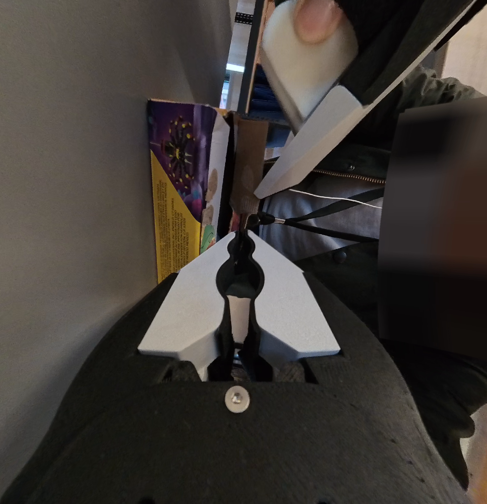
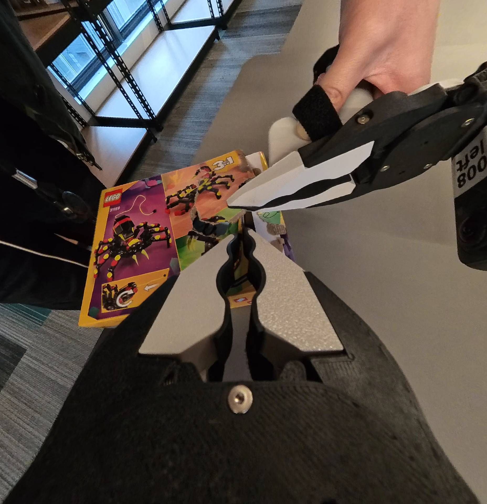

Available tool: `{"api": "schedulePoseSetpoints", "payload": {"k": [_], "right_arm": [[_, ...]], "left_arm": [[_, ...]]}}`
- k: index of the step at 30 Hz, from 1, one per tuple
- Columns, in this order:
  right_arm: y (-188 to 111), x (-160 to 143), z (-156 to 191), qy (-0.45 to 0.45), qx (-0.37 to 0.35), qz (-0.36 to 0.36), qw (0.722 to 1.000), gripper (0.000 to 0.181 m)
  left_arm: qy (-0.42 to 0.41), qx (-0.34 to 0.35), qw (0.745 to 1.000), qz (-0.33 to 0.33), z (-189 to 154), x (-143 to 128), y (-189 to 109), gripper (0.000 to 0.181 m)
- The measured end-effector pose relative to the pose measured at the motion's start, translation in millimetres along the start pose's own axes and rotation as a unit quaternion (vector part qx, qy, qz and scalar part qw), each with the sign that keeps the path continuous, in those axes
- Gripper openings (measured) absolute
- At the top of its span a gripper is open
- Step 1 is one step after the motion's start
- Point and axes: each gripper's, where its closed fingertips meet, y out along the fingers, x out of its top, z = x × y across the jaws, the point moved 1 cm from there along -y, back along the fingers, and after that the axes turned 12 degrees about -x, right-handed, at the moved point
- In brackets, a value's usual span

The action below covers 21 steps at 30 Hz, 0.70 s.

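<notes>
Both tongs pinch the toy box (image 2: pixel 133 245) at the surface's (image 2: pixel 373 272) edge: right tongs (image 2: pixel 239 236) clamp its opened end, steadying it, while left tongs (image 2: pixel 233 204) grip the torn cardboard flap (image 2: pixel 198 215), holding it lifted.

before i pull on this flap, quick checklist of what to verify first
1. Left gripper shut on the torn flap: ok.
2. Right gripper at the open end of the toy box, jaws nearly together; whether it pinches cardboard: cannot tell.
3. Box fully on the table: not ok, its near corner juts past the edge, over the carpet.
4. Flap intact: not ok, its edge is ragged.
5. Clearance from the person's dark jacket: not ok, it is close beside the box.
</notes>
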Motion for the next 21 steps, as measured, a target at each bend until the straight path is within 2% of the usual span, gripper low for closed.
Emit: {"api": "schedulePoseSetpoints", "payload": {"k": [8,14,21], "right_arm": [[-5,1,4,0.005,-0.003,-0.011,1.000,0.000],[-1,-1,9,0.009,0.008,-0.004,1.000,0.000],[-3,-1,7,0.027,0.004,-0.021,0.999,0.000]], "left_arm": [[0.022,0.026,0.999,-0.011,-2,1,-5,0.000],[-0.008,0.031,0.999,0.012,3,-1,4,0.000],[0.028,0.062,0.997,0.026,5,2,1,0.000]]}}
